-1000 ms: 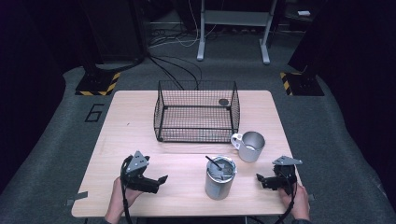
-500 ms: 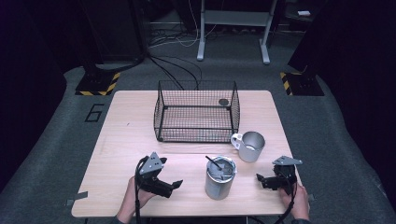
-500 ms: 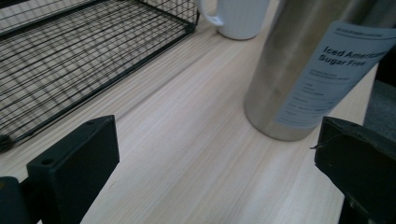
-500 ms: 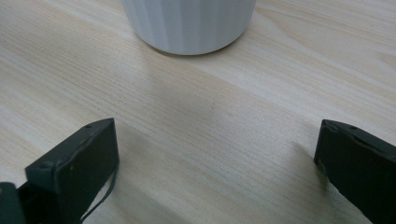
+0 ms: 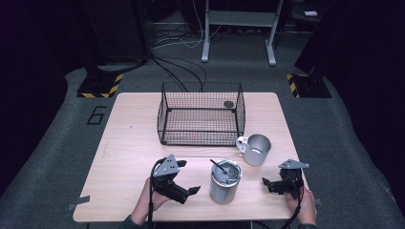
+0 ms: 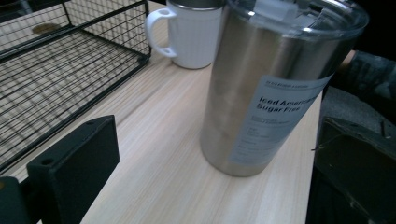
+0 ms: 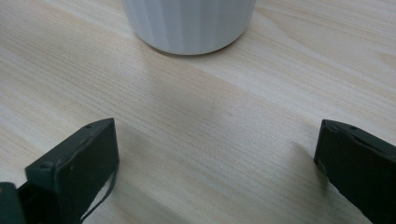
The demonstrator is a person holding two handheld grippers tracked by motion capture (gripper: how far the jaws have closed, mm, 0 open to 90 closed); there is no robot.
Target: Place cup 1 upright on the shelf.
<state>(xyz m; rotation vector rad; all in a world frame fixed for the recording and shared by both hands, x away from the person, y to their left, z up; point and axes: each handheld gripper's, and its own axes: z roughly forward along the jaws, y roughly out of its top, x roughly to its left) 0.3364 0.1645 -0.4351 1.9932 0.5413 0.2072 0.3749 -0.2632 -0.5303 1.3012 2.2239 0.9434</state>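
Note:
A steel tumbler (image 5: 225, 182) with a clear lid and a dark straw stands near the table's front edge; in the left gripper view the tumbler (image 6: 268, 88) carries a pale label. My left gripper (image 5: 191, 191) is just left of it, open, jaws aimed at it with a small gap. A white mug (image 5: 257, 149) with its handle to the left stands behind the tumbler; the mug (image 6: 194, 32) sits beside the cage. My right gripper (image 5: 265, 182) rests low on the table at the front right, open, with the mug's base (image 7: 189, 23) ahead of its jaws.
A black wire basket (image 5: 200, 113) stands at the table's middle back, with a small round dark disc (image 5: 229, 104) at its far right corner. Bare wooden tabletop (image 5: 129, 143) spreads to the left. A stand's legs and cables lie on the floor beyond.
My left gripper has moved right across the table's front towards the tumbler. The right gripper, tumbler and mug have stayed put.

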